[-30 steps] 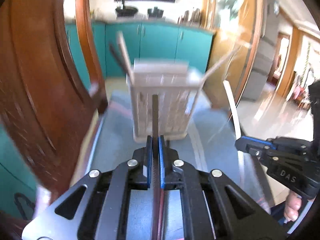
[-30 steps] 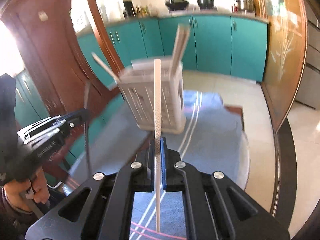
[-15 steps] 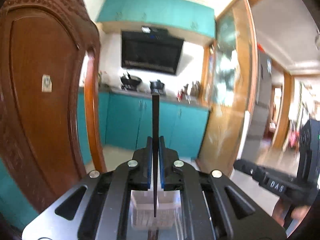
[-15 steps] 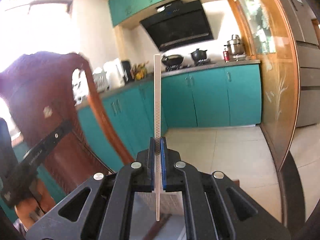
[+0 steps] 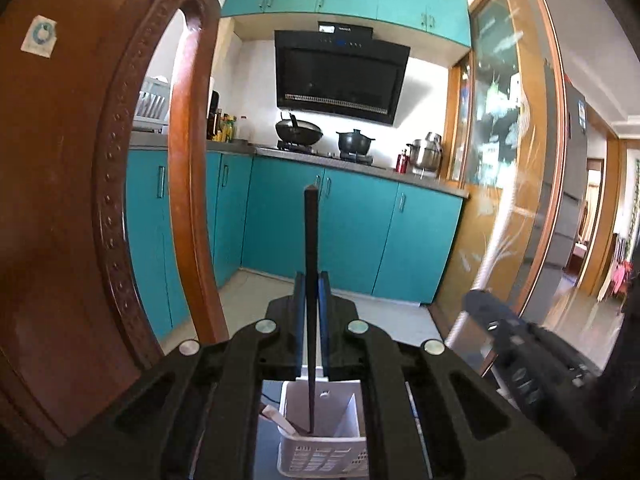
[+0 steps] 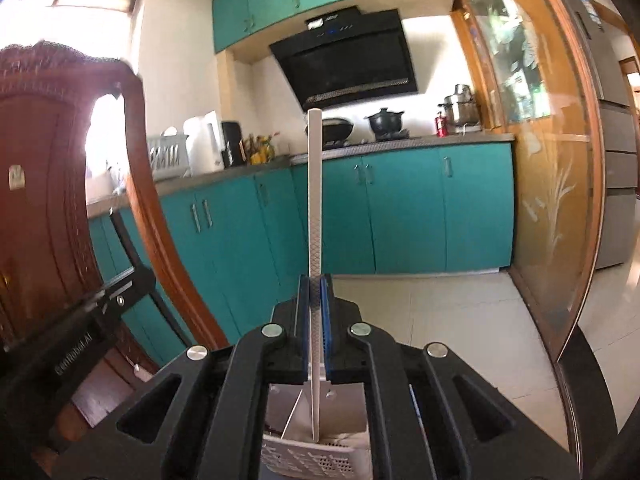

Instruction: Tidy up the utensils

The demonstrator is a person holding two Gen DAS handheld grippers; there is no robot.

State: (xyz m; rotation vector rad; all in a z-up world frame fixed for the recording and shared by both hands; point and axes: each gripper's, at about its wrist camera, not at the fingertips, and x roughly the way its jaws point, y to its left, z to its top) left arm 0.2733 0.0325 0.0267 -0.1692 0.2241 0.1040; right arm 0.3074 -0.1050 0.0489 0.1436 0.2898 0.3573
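Left wrist view: a second ago the left gripper looked down at the white basket standing ahead of its jaws on the blue cloth; now the view is tipped up toward the teal cabinets, and the basket sits low, beneath the jaws, seen between the gripper's arms. The jaws are pressed together on a dark chopstick, pinching it along its lower half. The stick stands upright, its top rising well above the jaws and its lower end pointing down inside the basket's left compartment. A pale utensil leans in that same compartment. Off to the right, blurred, is the right gripper with a pale stick running through it.

Right wrist view: the same change, since the basket lay ahead of the jaws a second ago and now lies under them, with the kitchen counter filling the view. The right gripper's jaws are pinched on a white chopstick, upright, its lower tip reaching down into the basket just beside the divider. The left gripper shows at the left edge, blurred.
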